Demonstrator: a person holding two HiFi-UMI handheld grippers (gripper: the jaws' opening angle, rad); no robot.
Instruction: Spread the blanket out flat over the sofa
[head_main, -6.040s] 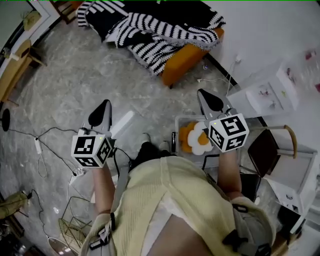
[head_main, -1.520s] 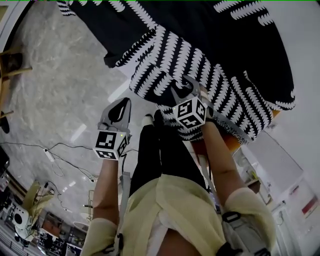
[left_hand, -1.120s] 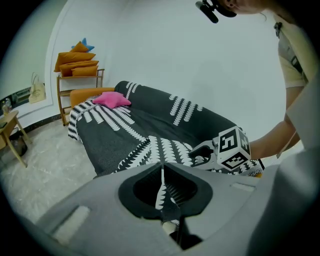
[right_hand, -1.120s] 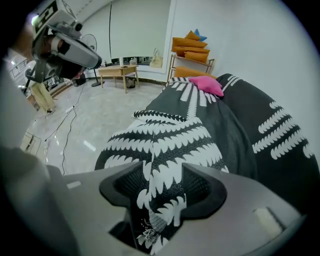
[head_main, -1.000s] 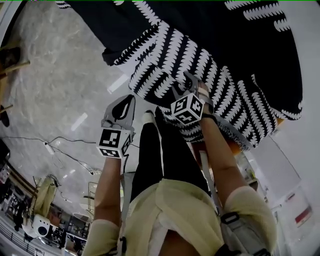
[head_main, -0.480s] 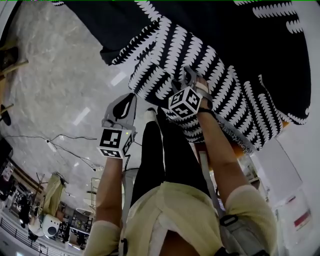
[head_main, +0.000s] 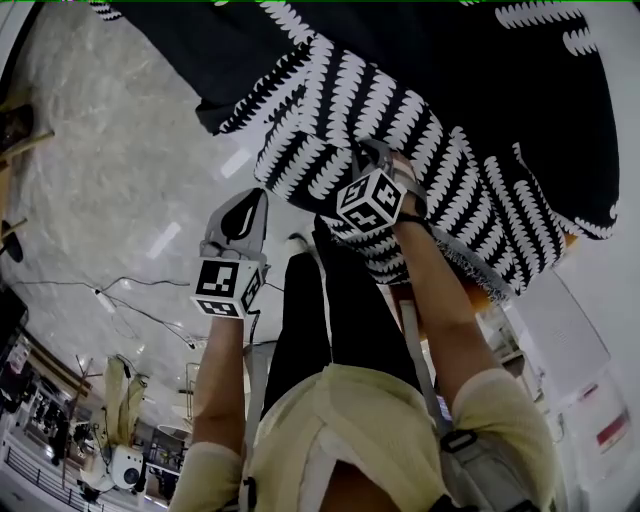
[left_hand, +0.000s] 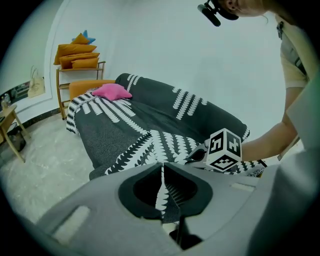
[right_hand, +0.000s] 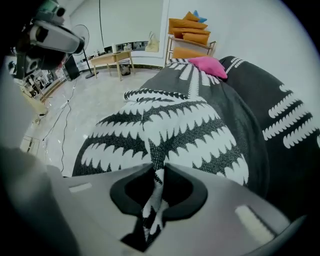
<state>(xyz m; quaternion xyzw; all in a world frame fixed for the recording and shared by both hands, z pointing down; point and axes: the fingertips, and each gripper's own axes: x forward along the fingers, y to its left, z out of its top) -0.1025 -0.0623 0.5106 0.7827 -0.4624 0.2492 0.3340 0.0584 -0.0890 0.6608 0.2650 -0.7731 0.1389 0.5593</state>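
A black blanket with white leaf stripes (head_main: 420, 120) lies rumpled over the sofa, with a bunched fold hanging toward the floor. My right gripper (head_main: 367, 153) sits on that fold. In the right gripper view its jaws (right_hand: 157, 167) are closing, and a pinch of the striped blanket (right_hand: 190, 125) is pressed between them. My left gripper (head_main: 257, 196) hangs shut over the floor, just short of the blanket's edge. In the left gripper view its tips (left_hand: 162, 165) meet, and a sliver of the blanket (left_hand: 125, 125) shows through the slit.
A pink cushion (left_hand: 112, 91) lies on the blanket at the sofa's far end. Behind it stands a shelf of orange cushions (right_hand: 190, 30). A wooden table (right_hand: 115, 57) and a fan (right_hand: 82, 32) stand across the marble floor. Cables (head_main: 130, 300) trail on the floor to my left.
My right gripper has edged a little further onto the hanging fold, and fabric now sits between its jaws. The left gripper has stayed beside the person's leg.
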